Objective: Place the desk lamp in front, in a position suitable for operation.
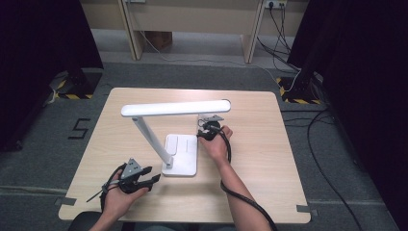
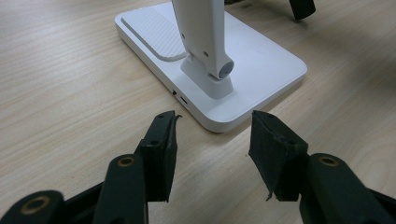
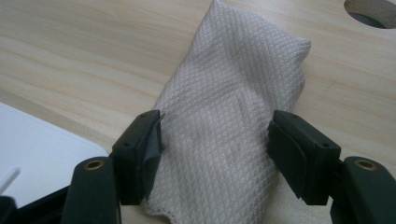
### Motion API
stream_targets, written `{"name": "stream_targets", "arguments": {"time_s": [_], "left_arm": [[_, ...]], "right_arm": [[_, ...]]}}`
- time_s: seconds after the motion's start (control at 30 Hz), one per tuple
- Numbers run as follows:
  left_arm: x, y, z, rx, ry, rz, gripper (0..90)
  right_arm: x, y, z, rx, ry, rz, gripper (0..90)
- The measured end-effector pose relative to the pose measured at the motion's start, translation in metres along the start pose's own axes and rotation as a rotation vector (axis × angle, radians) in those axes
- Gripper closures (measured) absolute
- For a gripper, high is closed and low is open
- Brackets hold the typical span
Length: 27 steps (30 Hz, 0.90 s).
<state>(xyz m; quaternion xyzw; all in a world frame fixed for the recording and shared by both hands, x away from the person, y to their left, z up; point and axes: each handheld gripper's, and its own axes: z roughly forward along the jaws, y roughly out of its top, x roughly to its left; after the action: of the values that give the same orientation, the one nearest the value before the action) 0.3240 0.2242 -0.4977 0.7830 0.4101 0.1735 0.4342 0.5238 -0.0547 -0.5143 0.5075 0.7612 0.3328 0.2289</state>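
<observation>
Left gripper sits at the near left of the table, held low over the wood, its jaws spread with only bare table between them — released, grasping nothing. In the left gripper view the jaw tips point at the near corner of the lamp base, just short of it and not touching. White desk lamp stands mid-table: flat rectangular base, slanted stem rising from the base's near end, long light bar lying level above and reaching right. Right of the base, the right gripper is held in the person's hand, under the right end of the light bar. In the right gripper view its jaws straddle a crumpled white cloth with a diamond weave, lying on the table just beside the base's edge — the pads stand at the cloth's two sides, parted, not pinching it. A round hole in the tabletop shows beyond the cloth.
</observation>
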Motion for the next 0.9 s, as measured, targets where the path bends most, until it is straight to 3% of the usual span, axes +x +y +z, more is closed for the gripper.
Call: {"name": "stream_targets", "arguments": {"time_s": [0.07, 0.27, 0.4, 0.63, 0.73, 0.9], "left_arm": [[0.0, 0.0, 0.0, 0.0, 0.0, 0.0, 50.7], [-0.001, -0.001, -0.001, -0.002, -0.003, 0.0, 51.1], [-0.003, -0.001, -0.001, -0.001, -0.012, 0.006, 51.5], [-0.01, 0.003, -0.001, -0.008, -0.047, 0.028, 53.3], [-0.014, 0.005, -0.001, -0.01, -0.067, 0.048, 54.2], [-0.023, 0.01, 0.001, -0.016, -0.089, 0.081, 53.4]], "right_arm": [[-0.001, -0.001, -0.001, -0.004, 0.002, -0.007, 39.8], [-0.009, -0.003, -0.004, -0.021, 0.005, -0.019, 66.4], [-0.013, -0.004, -0.005, -0.018, 0.016, -0.041, 77.3], [-0.019, -0.002, -0.009, -0.009, 0.051, -0.058, 81.0], [-0.024, -0.002, -0.022, -0.023, 0.094, -0.089, 81.1], [-0.034, -0.006, -0.059, -0.042, 0.191, -0.178, 81.1]]}}
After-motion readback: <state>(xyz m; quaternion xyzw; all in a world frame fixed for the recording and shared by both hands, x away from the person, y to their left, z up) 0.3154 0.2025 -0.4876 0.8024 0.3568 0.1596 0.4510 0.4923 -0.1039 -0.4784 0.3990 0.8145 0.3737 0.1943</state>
